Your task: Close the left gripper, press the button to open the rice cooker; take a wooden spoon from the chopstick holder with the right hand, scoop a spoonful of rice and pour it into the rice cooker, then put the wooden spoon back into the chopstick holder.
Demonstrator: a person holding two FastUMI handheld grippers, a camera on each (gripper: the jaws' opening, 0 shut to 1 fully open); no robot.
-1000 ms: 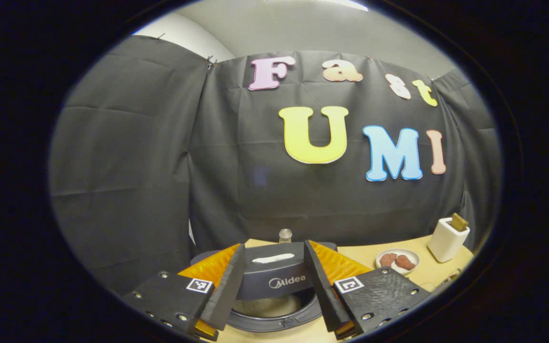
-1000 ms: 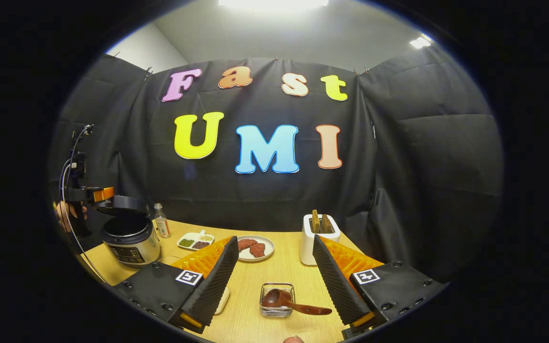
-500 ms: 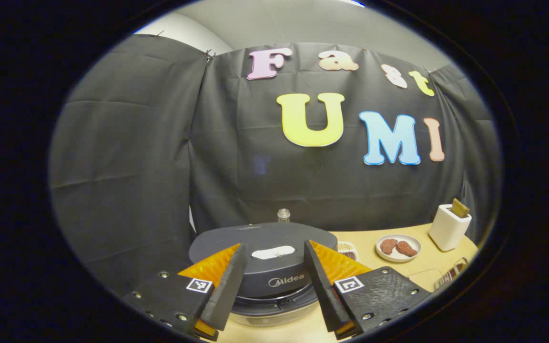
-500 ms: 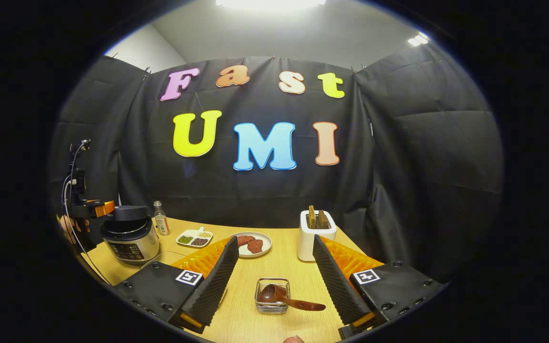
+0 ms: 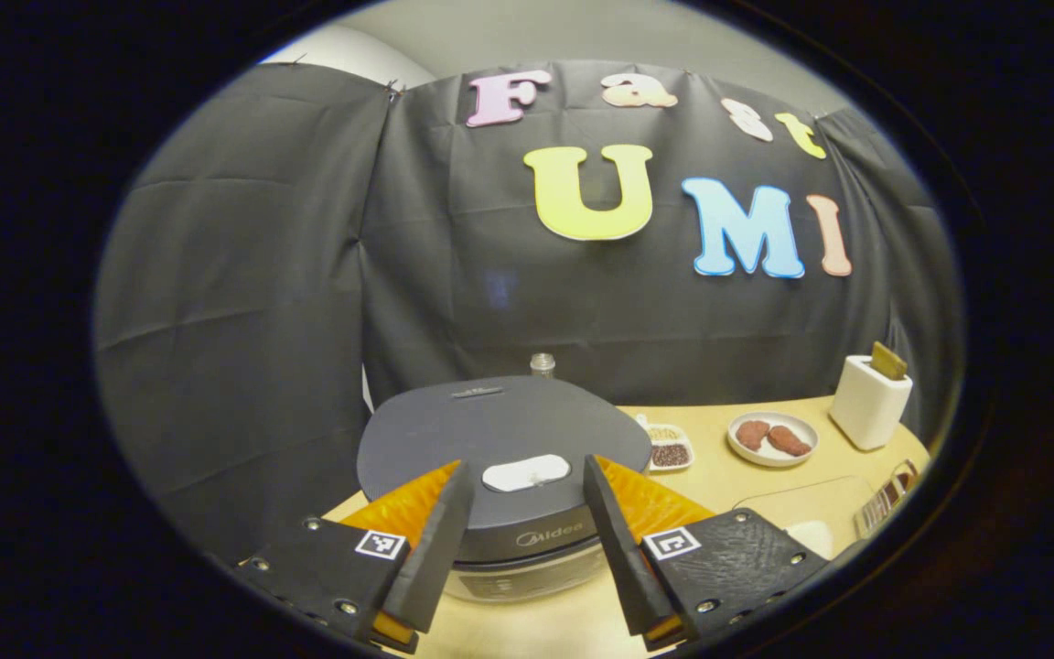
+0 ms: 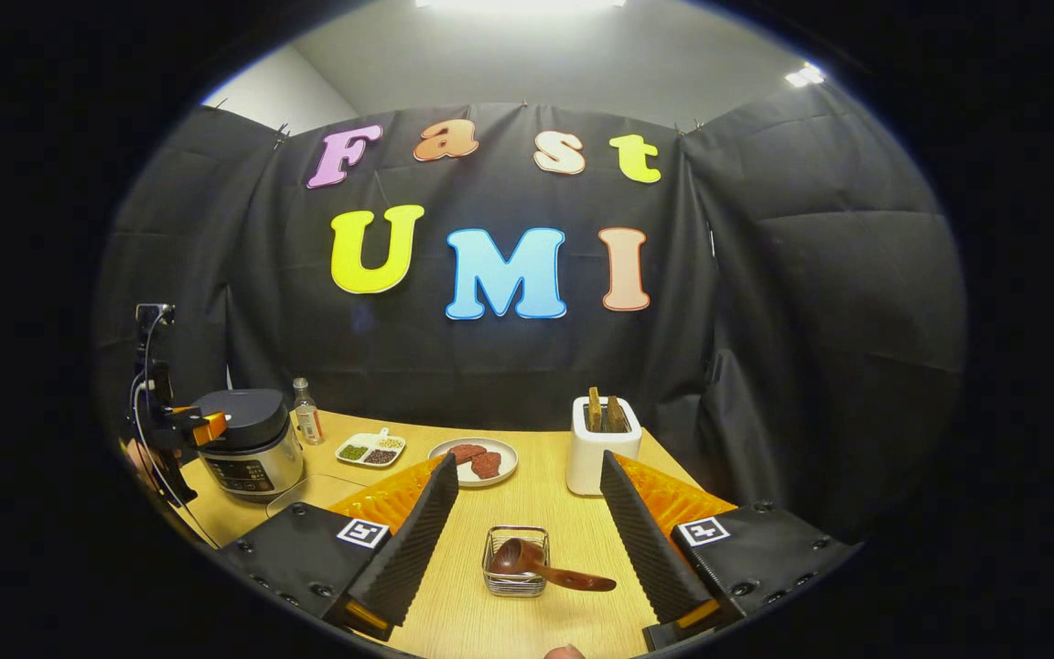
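Right gripper view: wooden table [image 6: 545,513], black-draped booth, ceiling light [image 6: 518,5].

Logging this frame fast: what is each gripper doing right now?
Left gripper: open, holding nothing, fingers either side of the rice cooker lid.
Right gripper: open, empty, above the wooden spoon.

Light wood table [image 6: 545,499] carries: rice cooker [image 6: 248,446], small bottle [image 6: 307,424], divided dish [image 6: 370,449], plate [image 6: 474,460], white holder [image 6: 602,447], wire basket [image 6: 514,573] with spoon [image 6: 541,565].
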